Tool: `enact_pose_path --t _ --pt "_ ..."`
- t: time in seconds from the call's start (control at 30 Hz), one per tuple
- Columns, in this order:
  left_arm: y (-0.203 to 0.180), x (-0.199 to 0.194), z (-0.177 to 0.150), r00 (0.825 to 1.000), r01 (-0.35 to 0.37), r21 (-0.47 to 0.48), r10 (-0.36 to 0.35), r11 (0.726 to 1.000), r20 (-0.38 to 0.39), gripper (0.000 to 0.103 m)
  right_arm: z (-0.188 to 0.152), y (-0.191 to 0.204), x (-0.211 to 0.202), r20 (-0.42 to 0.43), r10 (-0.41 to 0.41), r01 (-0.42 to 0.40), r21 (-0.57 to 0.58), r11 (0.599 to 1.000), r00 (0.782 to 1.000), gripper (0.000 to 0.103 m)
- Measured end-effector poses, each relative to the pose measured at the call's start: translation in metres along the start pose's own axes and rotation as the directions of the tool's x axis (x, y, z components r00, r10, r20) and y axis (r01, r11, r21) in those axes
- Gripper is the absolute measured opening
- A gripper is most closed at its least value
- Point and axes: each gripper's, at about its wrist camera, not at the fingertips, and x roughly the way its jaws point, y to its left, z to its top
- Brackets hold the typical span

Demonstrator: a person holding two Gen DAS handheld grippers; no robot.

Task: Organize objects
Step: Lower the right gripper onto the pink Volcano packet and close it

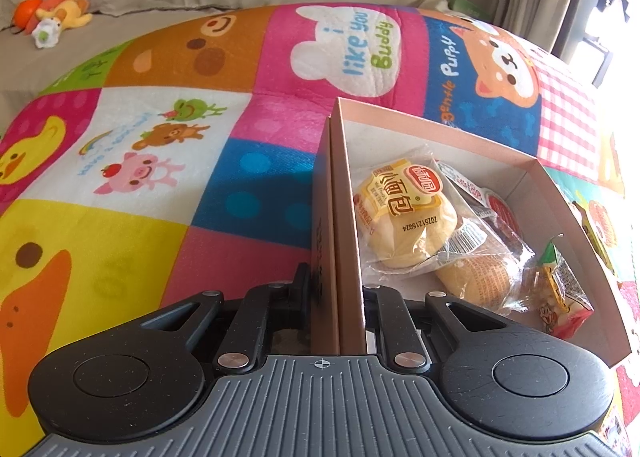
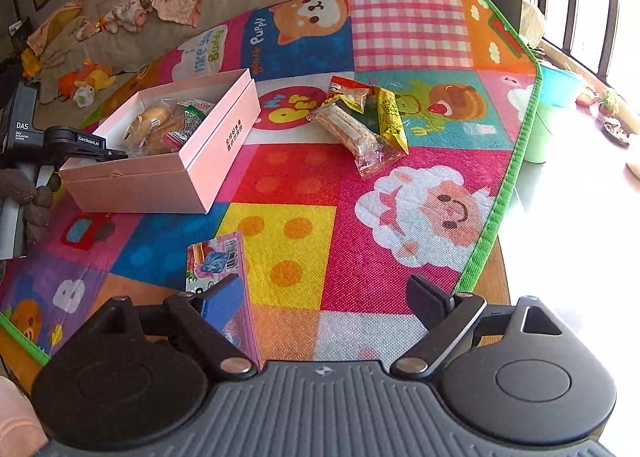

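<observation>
Pink cardboard box [image 2: 168, 161] sits toward the left of the play mat [image 2: 288, 249], and the left tool [image 1: 338, 289] is clenched on its near wall, one finger outside and one inside, I'd guess to keep it from sliding while stuff gets dropped in. Already inside: a wrapped bun [image 1: 404, 217] plus a few other packets, including a small candy bag [image 1: 560, 293] in the near corner. Moving right, a flat pink-and-blue snack packet [image 2: 218, 261] lies on the mat close to the right tool [image 2: 324, 297], right by its left finger. That tool is spread wide with nothing gripped, so my read is it's lining up to grab that one next. Further right and back, a grain bar [image 2: 356, 137], a yellow stick pack [image 2: 390, 117] and a red-topped packet [image 2: 348, 93] are piled together, not boxed yet.
</observation>
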Motion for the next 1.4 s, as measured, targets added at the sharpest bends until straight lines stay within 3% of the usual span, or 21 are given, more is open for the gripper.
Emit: enact_pose_path --t 0.2,0.3,0.37,0.43,0.47,0.57,0.63,0.7,0.9,1.1,1.3,1.4 --pt "0.000 0.000 0.000 1.000 -0.002 0.000 0.002 1.000 0.000 0.016 -0.008 0.025 -0.007 -0.003 0.111 -0.111 -0.037 0.993 0.994 0.089" --pt "0.000 0.000 -0.001 1.000 -0.001 -0.002 0.001 1.000 -0.001 0.016 -0.013 0.048 -0.002 -0.010 0.084 -0.084 -0.130 0.988 0.996 0.088" --pt "0.000 0.000 0.000 1.000 -0.002 -0.002 0.002 1.000 0.000 0.016 -0.014 0.057 0.005 -0.016 0.056 -0.058 -0.173 0.983 0.998 0.081" --pt "0.000 0.000 -0.001 1.000 -0.002 -0.002 0.001 1.000 -0.001 0.016 -0.012 0.059 0.011 -0.045 0.064 -0.070 -0.161 0.984 0.997 0.054" --pt "0.000 0.000 -0.001 1.000 -0.001 -0.003 0.001 1.000 -0.002 0.016 -0.011 0.060 0.014 -0.057 0.063 -0.071 -0.153 0.986 0.996 0.048" --pt "0.000 -0.001 -0.001 1.000 -0.001 -0.003 0.001 1.000 -0.002 0.016 -0.007 0.056 0.016 -0.040 0.009 -0.013 -0.124 0.992 0.999 0.044" --pt "0.000 -0.001 -0.001 1.000 0.000 -0.003 0.000 1.000 -0.002 0.016 -0.005 0.052 0.017 -0.037 -0.014 0.010 -0.102 0.995 0.999 0.044" --pt "0.000 -0.001 -0.001 1.000 -0.001 -0.003 0.001 1.000 -0.001 0.016 -0.005 0.048 0.018 -0.059 0.014 -0.018 -0.079 0.997 0.998 0.044" --pt "0.000 -0.001 -0.001 1.000 -0.002 -0.002 0.002 1.000 -0.001 0.016 -0.010 0.054 0.019 -0.057 0.030 -0.036 -0.102 0.994 0.998 0.045" --pt "0.000 -0.001 -0.001 1.000 -0.003 -0.001 0.003 1.000 -0.002 0.016 -0.015 0.064 0.027 -0.040 -0.008 0.001 -0.152 0.988 0.999 0.045" --pt "0.000 -0.001 -0.001 1.000 -0.002 -0.002 0.002 1.000 -0.001 0.016 -0.011 0.064 0.021 -0.078 0.068 -0.076 -0.102 0.992 0.995 0.044" --pt "0.000 -0.001 -0.001 1.000 -0.001 -0.003 0.001 1.000 -0.001 0.016 -0.012 0.069 0.015 -0.072 0.063 -0.071 -0.117 0.991 0.995 0.044"
